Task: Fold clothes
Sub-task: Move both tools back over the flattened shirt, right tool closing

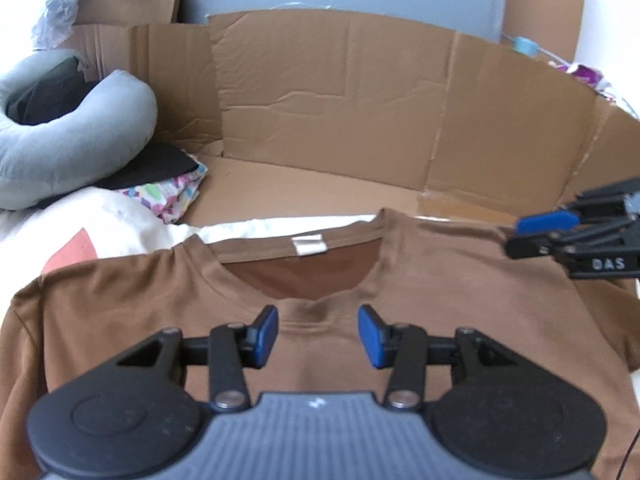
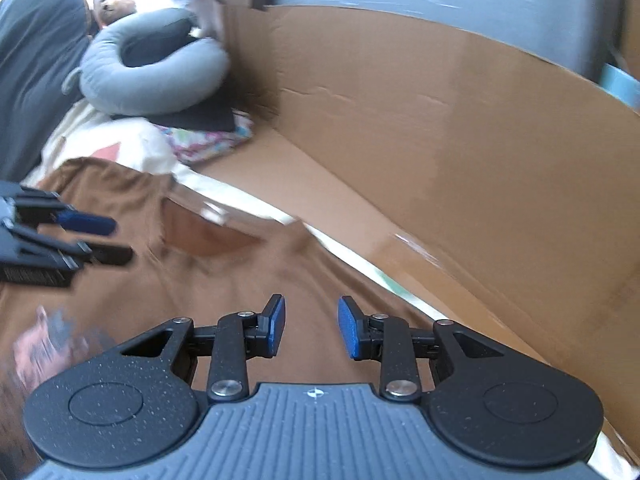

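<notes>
The t-shirt [image 1: 440,300] is lying flat on the near side, collar pointing far, and it's sitting on a sheet [image 1: 120,220]. A cardboard wall [image 1: 340,100] is standing behind it on the far side. Far left, a curved pillow [image 1: 80,140] is resting on a folded cloth [image 1: 160,166], with a patterned fabric [image 1: 172,196] peeking out under that.

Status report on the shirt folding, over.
Left gripper and right gripper open, empty, above shirt. Brown T-shirt flat, unfolded. Nothing on it.
</notes>
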Available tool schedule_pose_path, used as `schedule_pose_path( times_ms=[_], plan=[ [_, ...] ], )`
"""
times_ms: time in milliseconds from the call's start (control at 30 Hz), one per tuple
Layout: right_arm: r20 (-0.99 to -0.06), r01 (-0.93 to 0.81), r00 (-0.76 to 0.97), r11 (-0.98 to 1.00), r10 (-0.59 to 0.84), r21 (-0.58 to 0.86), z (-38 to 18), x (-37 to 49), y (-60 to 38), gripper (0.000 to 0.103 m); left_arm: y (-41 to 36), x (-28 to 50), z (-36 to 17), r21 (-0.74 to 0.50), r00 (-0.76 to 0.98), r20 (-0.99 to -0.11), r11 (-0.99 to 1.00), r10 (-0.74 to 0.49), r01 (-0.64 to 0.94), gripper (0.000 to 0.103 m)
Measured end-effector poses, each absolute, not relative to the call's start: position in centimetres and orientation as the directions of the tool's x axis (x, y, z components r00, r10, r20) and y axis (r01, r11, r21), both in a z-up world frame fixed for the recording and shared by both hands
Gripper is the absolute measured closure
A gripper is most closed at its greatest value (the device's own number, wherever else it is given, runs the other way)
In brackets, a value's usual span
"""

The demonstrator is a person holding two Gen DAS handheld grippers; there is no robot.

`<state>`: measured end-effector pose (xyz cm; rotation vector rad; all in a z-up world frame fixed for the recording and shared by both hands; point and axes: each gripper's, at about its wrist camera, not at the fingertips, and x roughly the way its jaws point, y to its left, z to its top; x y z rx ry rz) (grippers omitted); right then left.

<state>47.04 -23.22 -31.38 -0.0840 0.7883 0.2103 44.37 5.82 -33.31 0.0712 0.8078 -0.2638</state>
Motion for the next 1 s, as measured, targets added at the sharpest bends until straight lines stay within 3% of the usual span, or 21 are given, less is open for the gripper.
schedule_pose_path(
  times_ms=[400, 1000],
  plan=[
    [-0.729, 0.002, 0.685, 1.0, -0.006, -0.006, -30.3, 38.4, -33.6, 0.066, 5.5, 42.1, -33.4, -0.081, 0.633, -0.743, 0.968, -0.219, 0.239, 0.056],
    [-0.788, 0.171, 0.595, 0.983, -0.159, -0.07, -34.0, 35.1, -41.2, 0.067, 7.8, 38.3, -34.3, -0.171, 0.579, -0.79, 0.979, -0.203, 0.109, 0.056]
  ],
)
